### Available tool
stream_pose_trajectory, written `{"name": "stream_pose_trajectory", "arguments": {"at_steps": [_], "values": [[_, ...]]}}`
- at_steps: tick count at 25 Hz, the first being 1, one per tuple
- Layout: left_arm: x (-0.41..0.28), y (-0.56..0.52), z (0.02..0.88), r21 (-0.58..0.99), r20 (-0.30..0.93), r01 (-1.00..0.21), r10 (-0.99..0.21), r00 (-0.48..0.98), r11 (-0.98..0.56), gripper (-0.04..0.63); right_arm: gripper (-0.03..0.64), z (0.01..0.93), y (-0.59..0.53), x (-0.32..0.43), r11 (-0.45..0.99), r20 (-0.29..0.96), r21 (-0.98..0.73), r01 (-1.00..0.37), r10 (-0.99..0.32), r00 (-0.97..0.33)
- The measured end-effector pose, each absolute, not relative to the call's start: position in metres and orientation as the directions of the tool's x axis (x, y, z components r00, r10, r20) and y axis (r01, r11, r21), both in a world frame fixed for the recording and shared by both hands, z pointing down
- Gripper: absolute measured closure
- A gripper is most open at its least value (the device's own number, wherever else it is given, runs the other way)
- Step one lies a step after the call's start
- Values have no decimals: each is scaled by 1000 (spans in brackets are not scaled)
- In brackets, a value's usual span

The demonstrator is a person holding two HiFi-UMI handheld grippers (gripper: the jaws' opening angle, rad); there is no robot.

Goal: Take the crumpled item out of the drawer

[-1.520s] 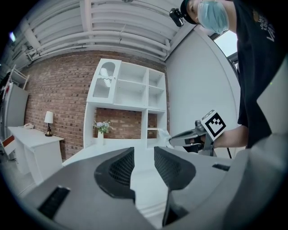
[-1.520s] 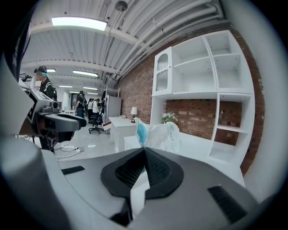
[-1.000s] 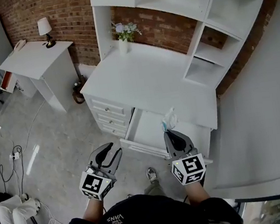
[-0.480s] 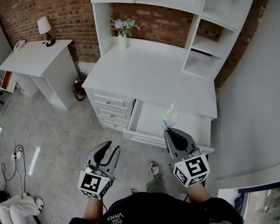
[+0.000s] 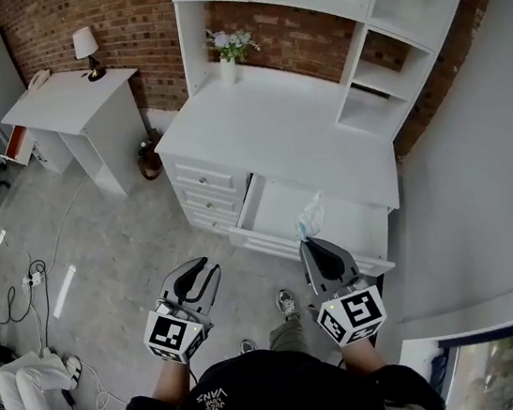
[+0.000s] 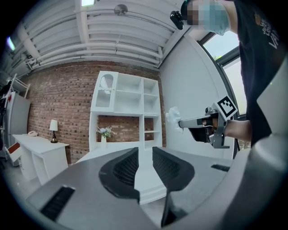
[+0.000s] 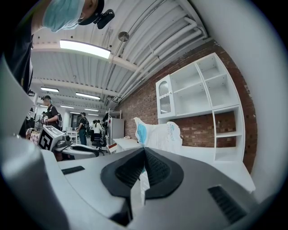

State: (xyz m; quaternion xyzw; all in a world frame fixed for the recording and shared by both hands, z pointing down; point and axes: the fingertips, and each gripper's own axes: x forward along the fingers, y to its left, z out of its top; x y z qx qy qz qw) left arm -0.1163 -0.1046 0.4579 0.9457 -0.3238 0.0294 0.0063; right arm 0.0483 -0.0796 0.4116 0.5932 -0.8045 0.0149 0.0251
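Observation:
My right gripper [image 5: 307, 240] is shut on the crumpled item [image 5: 311, 213], a white and blue packet, and holds it in the air above the front of the open drawer [image 5: 276, 208] of the white desk [image 5: 274, 130]. In the right gripper view the crumpled item [image 7: 157, 134] sticks up from between the closed jaws of the right gripper [image 7: 145, 151]. My left gripper [image 5: 205, 269] hangs over the floor, left of the drawer; its jaws are closing with nothing between them. The left gripper view shows the left gripper [image 6: 145, 152] empty, with the crumpled item [image 6: 173, 117] off to its right.
A vase of flowers [image 5: 227, 52] stands at the desk's back, under white shelves [image 5: 382, 20]. A small side desk with a lamp [image 5: 72, 102] is at far left, and cables [image 5: 22, 289] lie on the floor. The person's shoe [image 5: 287, 301] is below the drawer. People [image 7: 85, 130] stand far behind.
The desk and drawer have shifted slightly up and right in the head view. The left jaws stand a little narrower. The right gripper still holds the crumpled item.

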Motion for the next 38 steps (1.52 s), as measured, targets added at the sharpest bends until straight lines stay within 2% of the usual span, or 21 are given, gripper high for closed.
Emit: {"name": "stream_pose_trajectory", "arguments": {"at_steps": [13, 38], "values": [[-131, -95, 460, 4, 64, -643, -641, 765, -766, 582, 614, 420, -69, 35, 312, 77, -10, -950, -947, -312], [-121, -100, 463, 19, 79, -619, -616, 784, -785, 588, 614, 428, -77, 35, 302, 111, -9, -953, -947, -301]]}}
